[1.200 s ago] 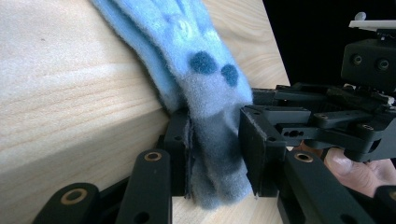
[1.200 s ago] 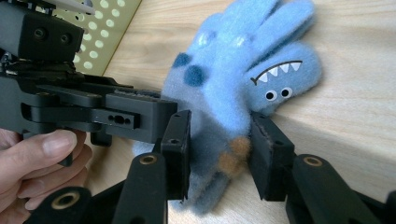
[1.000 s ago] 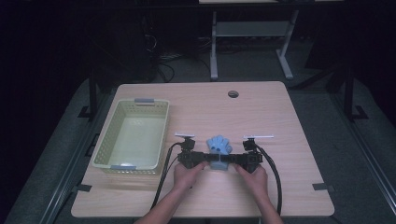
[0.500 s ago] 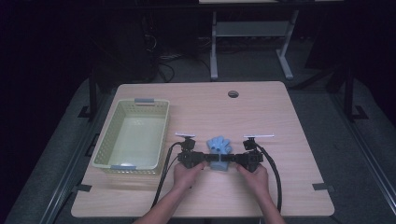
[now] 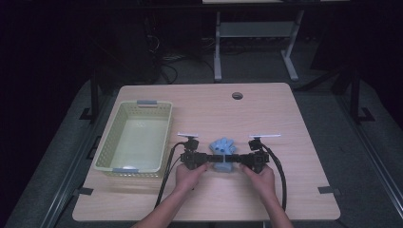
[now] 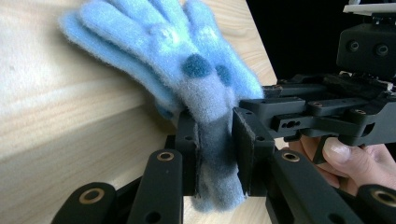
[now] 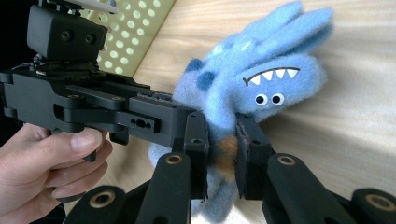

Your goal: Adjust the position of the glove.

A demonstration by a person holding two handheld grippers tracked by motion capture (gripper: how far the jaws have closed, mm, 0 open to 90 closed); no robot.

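A fuzzy blue plush toy (image 5: pixel 223 151) with a toothy grin and small eyes (image 7: pixel 266 88) sits near the table's front middle. My left gripper (image 5: pixel 209 158) comes at it from the left and is shut on its lower part (image 6: pixel 215 154). From the right, my right gripper (image 5: pixel 235 159) is shut on the same toy (image 7: pixel 223 158), whose pinched part shows an orange patch. The two grippers face each other, jaws almost meeting across the plush. The toy's long blue limbs (image 6: pixel 140 42) spread over the wood.
A pale green perforated basket (image 5: pixel 110 153) stands at the left of the wooden table (image 5: pixel 294 190), and its inside holds nothing I can see. A round cable hole (image 5: pixel 237 95) lies near the far edge. Black cables (image 5: pixel 167 171) trail from both grippers toward the front.
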